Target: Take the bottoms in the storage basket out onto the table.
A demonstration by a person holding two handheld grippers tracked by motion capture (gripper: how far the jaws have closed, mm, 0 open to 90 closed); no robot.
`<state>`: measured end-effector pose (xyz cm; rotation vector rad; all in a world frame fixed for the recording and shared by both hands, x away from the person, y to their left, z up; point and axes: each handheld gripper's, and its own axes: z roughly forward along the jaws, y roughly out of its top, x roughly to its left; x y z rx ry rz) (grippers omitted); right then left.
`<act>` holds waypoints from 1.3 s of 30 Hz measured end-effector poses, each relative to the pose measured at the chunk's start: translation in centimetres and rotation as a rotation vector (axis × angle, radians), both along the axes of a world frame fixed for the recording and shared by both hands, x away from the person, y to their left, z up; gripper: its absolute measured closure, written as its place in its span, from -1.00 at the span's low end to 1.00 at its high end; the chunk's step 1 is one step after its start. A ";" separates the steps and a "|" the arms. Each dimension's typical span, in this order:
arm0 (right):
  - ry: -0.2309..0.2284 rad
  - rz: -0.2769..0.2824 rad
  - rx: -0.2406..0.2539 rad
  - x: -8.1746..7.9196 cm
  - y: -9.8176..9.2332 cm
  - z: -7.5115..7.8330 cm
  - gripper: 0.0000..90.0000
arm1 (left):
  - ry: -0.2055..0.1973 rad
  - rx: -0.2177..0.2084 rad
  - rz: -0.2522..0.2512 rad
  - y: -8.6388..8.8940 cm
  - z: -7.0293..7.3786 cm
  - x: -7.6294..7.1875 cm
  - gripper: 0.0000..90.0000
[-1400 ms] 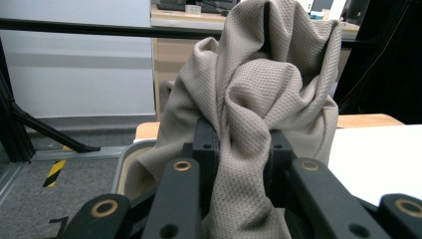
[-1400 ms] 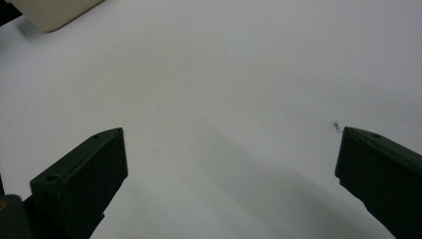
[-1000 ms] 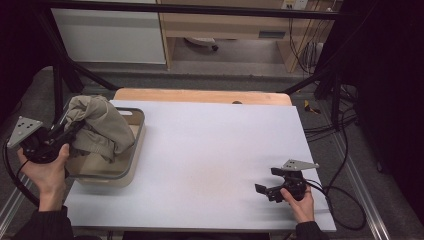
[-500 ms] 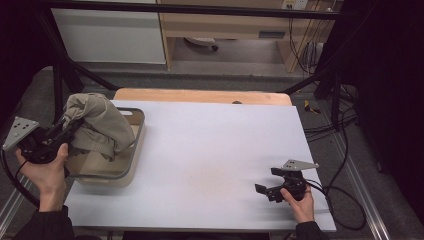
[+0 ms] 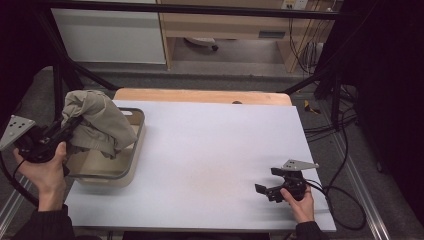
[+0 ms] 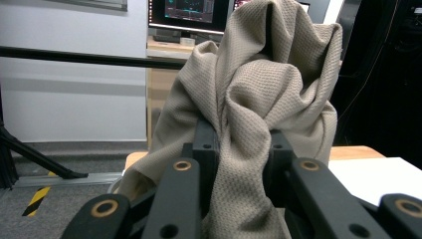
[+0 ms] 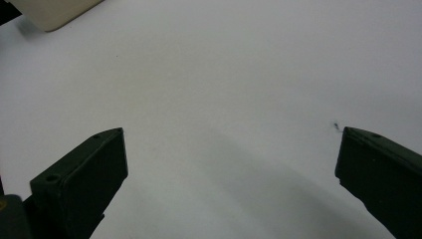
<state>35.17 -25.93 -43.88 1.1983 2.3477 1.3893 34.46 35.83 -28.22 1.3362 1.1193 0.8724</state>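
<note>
You are holding the left gripper [image 5: 70, 129] at the left edge of the table [image 5: 210, 150], its jaws clamped tight on a bunched fold of the beige cloth [image 5: 97, 122]. In the left gripper view the cloth [image 6: 259, 109] is rising in a crumpled mound above the jaws and is trailing down between them. The cloth is hanging over the tub [image 5: 132, 150], a pale tray sitting near the table's left edge, and part of the fabric is draping inside it and over its far rim.

Compared with the earlier frames, the left gripper and the cloth are sitting slightly farther toward the left edge and a little higher over the tub; the cloth's shape is staying much the same, and the grip is unchanged.

You are resting the right gripper [image 5: 270, 182] on the table near the front right corner, in the same place as before. Its jaws are standing wide apart with nothing between them. In the right gripper view the right gripper [image 7: 231, 164] is facing bare white tabletop, with a corner of the tub [image 7: 54, 12] showing at the upper left.
</note>
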 end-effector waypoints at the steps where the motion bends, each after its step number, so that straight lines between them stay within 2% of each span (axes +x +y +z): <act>1: 0.000 0.000 0.000 0.0 0.0 0.0 -0.99 | -0.001 0.000 -0.001 0.0 0.0 0.0 0.65; 18: 0.000 0.000 -0.001 0.0 0.0 0.0 -0.99 | -0.031 -0.004 -0.023 -1.0 1.0 0.0 0.65; 39: -0.001 0.000 0.001 0.0 0.0 0.0 -0.99 | -0.059 0.002 -0.070 -3.1 2.4 0.4 0.65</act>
